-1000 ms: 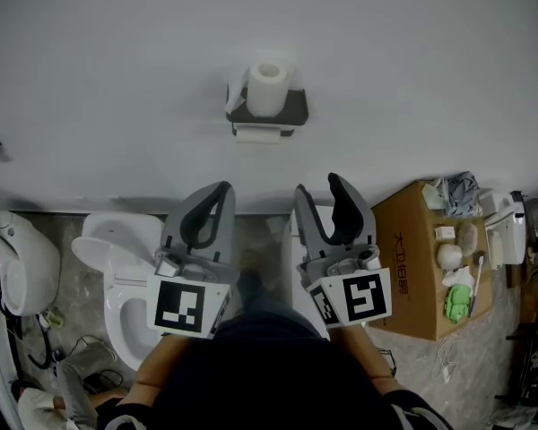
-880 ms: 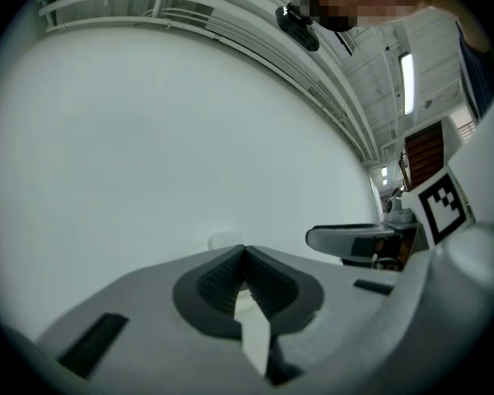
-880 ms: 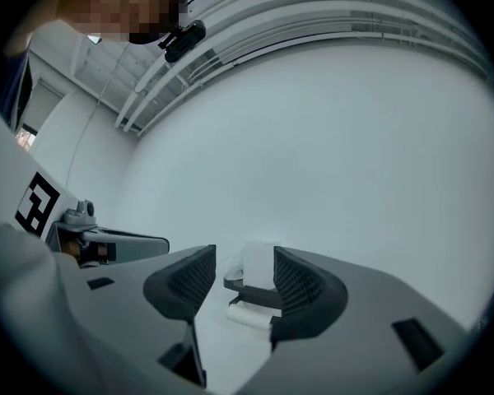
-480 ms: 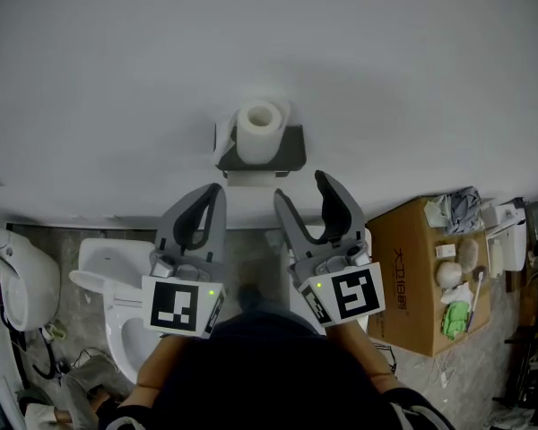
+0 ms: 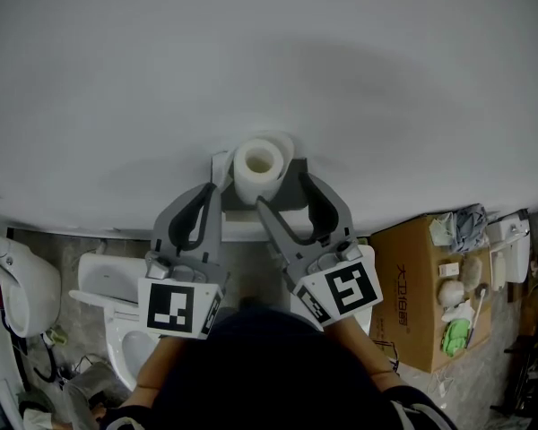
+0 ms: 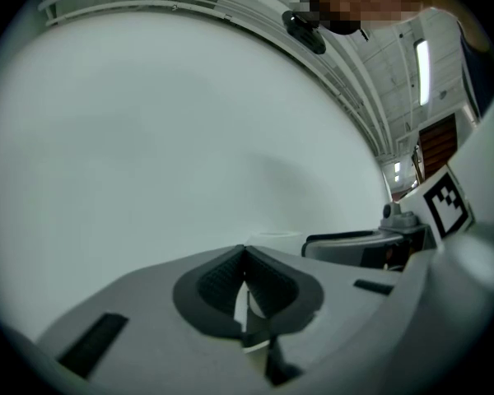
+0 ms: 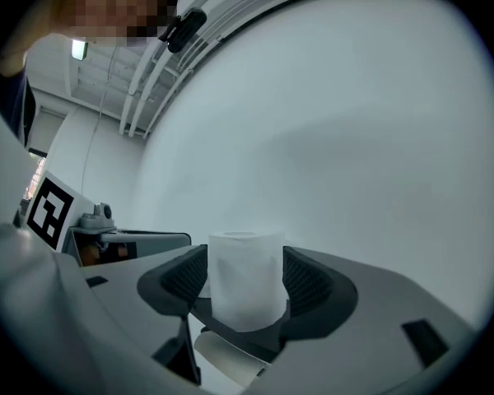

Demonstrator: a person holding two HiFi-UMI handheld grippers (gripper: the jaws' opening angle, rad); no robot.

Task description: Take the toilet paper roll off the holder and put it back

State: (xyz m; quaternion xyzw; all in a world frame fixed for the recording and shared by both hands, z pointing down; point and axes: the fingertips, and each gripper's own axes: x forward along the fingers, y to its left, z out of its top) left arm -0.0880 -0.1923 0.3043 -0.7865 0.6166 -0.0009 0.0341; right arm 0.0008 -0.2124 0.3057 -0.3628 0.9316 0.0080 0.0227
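At the centre of the head view, against the plain white wall (image 5: 269,52), the white paper toilet roll (image 5: 257,164) stands upright on its end on the dark grey wall-mounted holder shelf (image 7: 245,341), cardboard core facing up. A loose sheet (image 7: 224,365) hangs under the shelf's front edge.

My right gripper (image 5: 284,191) points level at the wall. Its jaws have just been opening and stand wide. In the right gripper view the roll (image 7: 245,282) fills the gap between the two ribbed dark pads (image 7: 306,280), but I see no dent in the paper, so I read the roll as lined up between the jaws and not pinched. My left gripper (image 5: 211,193) sits just to the left of the roll. In the left gripper view its pads meet at the tips with nothing held between them.

I judge this to be the approach to the lift-off. The roll should be very light and soft: the wound paper will give under the pads, and a hard squeeze could crush the core into an oval. The outer wrap is not slippery, so the ribs should bite well. I would take it across its round sides at about mid-height, close only until the paper starts to yield, then lift straight up clear of the shelf. The hanging tail may drag or unwind as it goes.
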